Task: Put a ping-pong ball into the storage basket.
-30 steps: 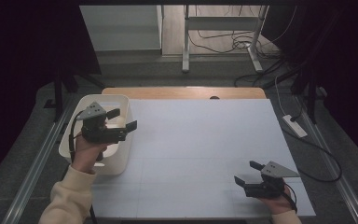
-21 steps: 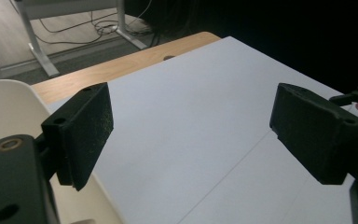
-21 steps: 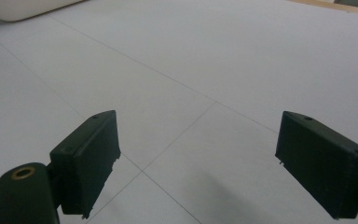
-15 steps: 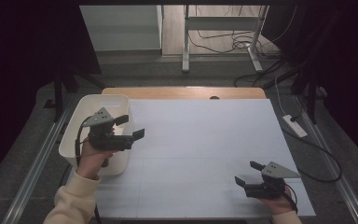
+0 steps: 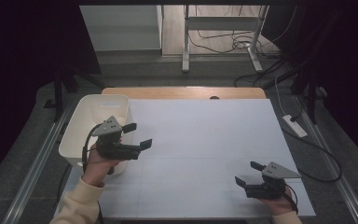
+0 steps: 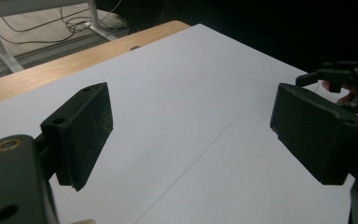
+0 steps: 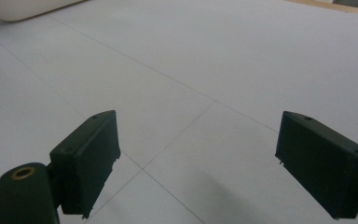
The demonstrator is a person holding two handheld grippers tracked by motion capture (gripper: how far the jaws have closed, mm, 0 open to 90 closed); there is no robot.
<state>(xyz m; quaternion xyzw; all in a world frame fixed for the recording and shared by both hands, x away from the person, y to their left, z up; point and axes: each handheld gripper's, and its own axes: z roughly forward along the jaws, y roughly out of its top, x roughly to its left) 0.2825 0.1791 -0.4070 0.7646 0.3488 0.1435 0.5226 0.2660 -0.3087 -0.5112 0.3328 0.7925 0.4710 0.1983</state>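
Note:
My left gripper [image 5: 139, 135] hovers over the white table [image 5: 205, 135], just right of a white bin [image 5: 93, 99], with its jaws pointing right. In the left gripper view its jaws [image 6: 196, 116] stand wide apart with nothing between them, and the other gripper [image 6: 345, 79] shows far off at the right. My right gripper [image 5: 245, 172] rests low near the table's front right corner, pointing left. Its jaws [image 7: 196, 149] are also open over bare table surface.
The white bin's corner [image 7: 28, 7] shows at the top left of the right gripper view. A wooden strip [image 5: 182, 92] runs along the table's far edge. A power strip [image 5: 294, 126] and cables lie on the floor to the right.
My left gripper has moved right and slightly down, from above the bin out over the table beside it. The right gripper has stayed where it was.

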